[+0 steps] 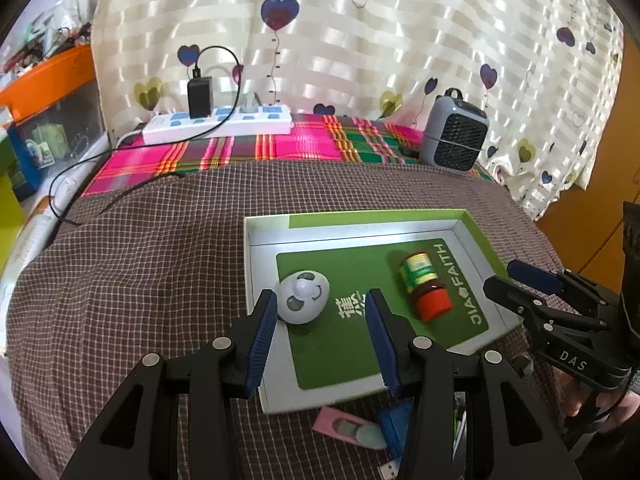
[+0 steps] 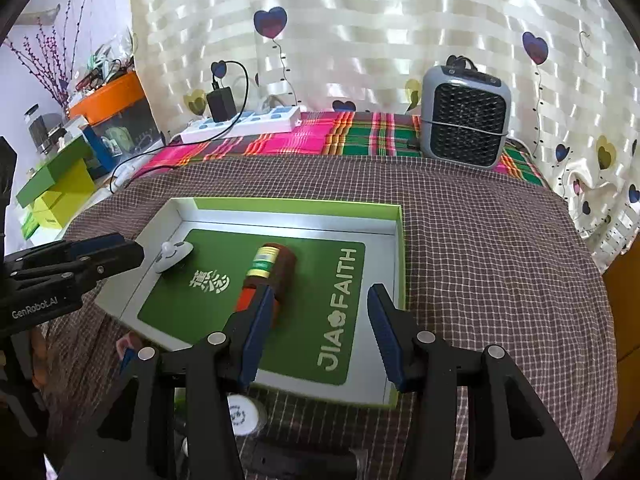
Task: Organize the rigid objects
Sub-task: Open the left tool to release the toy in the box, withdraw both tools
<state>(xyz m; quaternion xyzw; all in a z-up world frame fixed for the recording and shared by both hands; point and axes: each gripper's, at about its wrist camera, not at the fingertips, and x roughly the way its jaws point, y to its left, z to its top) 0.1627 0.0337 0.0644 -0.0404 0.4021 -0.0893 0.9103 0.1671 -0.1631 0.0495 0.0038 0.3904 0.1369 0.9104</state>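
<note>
Rigid objects — white egg-shaped panda-face toy (image 1: 304,298) and red-capped brown bottle with green-yellow label (image 1: 424,290) — lie in shallow green-rimmed cardboard box (image 1: 486,256). Left gripper (image 1: 320,336) and right gripper (image 2: 316,332) spread, nothing pinched. Placing step judged done — next pick calls for pink card (image 1: 340,426) near box's front edge.

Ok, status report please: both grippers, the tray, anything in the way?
Left gripper and right gripper open, empty. White panda-face egg toy and red-capped brown bottle lie apart in green-rimmed shallow box. Path clear.
</note>
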